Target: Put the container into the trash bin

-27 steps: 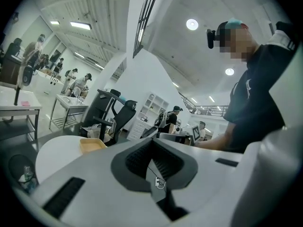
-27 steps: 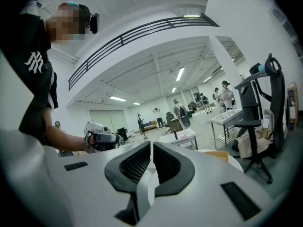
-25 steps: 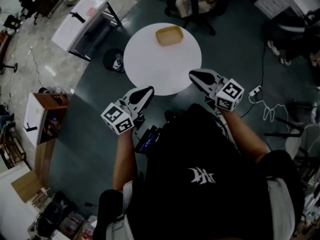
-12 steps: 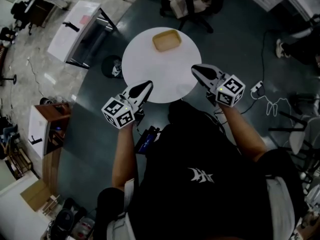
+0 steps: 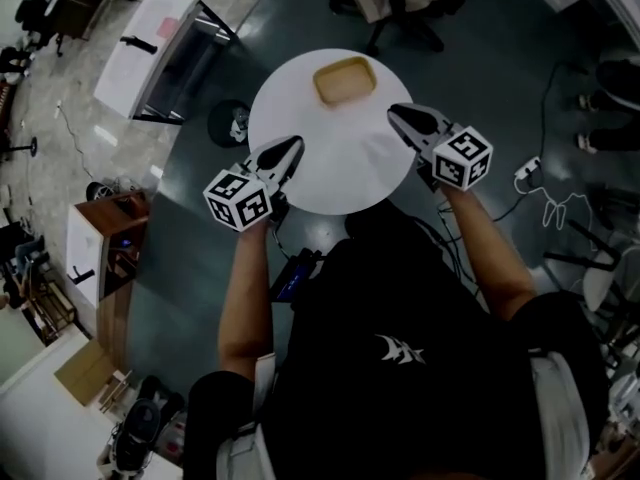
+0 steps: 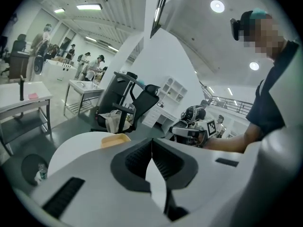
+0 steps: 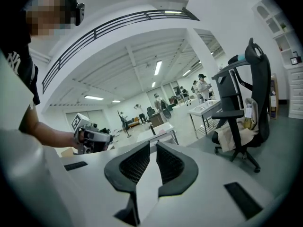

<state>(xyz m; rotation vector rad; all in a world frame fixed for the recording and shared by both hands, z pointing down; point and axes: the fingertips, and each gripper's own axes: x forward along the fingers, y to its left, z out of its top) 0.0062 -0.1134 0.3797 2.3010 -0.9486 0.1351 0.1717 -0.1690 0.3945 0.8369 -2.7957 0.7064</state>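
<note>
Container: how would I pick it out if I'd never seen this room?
Find the round white table in the middle of the dark floor. Near its far edge lies the container, a shallow tan tray with rounded corners, the only thing lying on that white top.

- Round white table point(image 5: 330, 178), plain top, stands on a dark grey-blue floor point(image 5: 200, 228).
- Only one thing sits on it: a shallow tan container point(image 5: 345, 81), open side up, near the far edge, well away from the near rim.
- Down on the floor, just beside the table's left edge, there's a black round bin point(image 5: 228, 123).
</note>
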